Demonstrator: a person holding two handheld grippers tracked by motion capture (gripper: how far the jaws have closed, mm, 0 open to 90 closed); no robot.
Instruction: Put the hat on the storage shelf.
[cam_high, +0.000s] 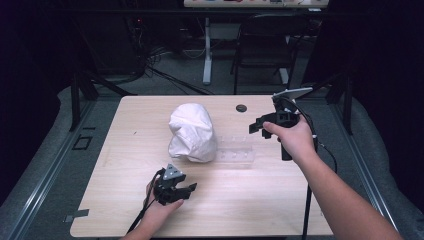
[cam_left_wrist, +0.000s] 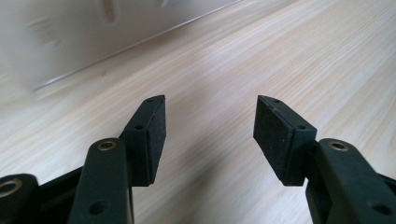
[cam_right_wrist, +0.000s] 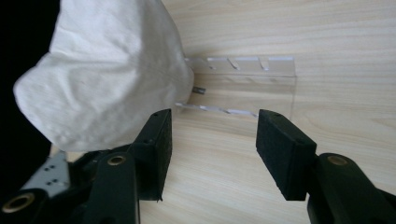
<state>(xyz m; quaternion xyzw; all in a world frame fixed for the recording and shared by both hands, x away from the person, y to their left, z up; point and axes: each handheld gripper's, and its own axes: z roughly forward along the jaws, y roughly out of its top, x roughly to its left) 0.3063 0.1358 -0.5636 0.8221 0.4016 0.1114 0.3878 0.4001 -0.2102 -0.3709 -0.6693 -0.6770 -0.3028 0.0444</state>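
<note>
Fingers on both grippers are spread apart with nothing between them. On the left gripper (cam_high: 174, 188) you can see it in its own view, where the two black fingers (cam_left_wrist: 148, 139) stand wide apart over bare wood. That gripper sits low at the near side of the tabletop (cam_high: 125, 165), held by the left hand (cam_high: 159, 210), with the grey three-cornered plate (cam_high: 172, 173) on top and its cable trailing back toward the person.

The right gripper (cam_high: 260, 125) is up off the tabletop at the far right, gripped in the right hand (cam_high: 290, 140), fingers pointing left toward the middle. In its own view the fingers (cam_right_wrist: 280, 154) are open too, looking down at the stuff on the tabletop.

Middle of the tabletop there's a crumpled white bag (cam_high: 191, 132), kinda lumpy, standing upright. Just to its right, touching or tucked right against it, lies a clear plastic rack (cam_high: 237, 152) with slots along its top. In the right gripper view the clear rack (cam_right_wrist: 247, 86) sticks out from behind the white bag (cam_right_wrist: 107, 74), and a small dark bit pokes out right where they meet, can't tell what it is.

Small dark round thing (cam_high: 241, 108) sits on the far part of the tabletop, well apart from the rest. Behind the tabletop there's a chair (cam_high: 262, 45) and some cables on the floor
</note>
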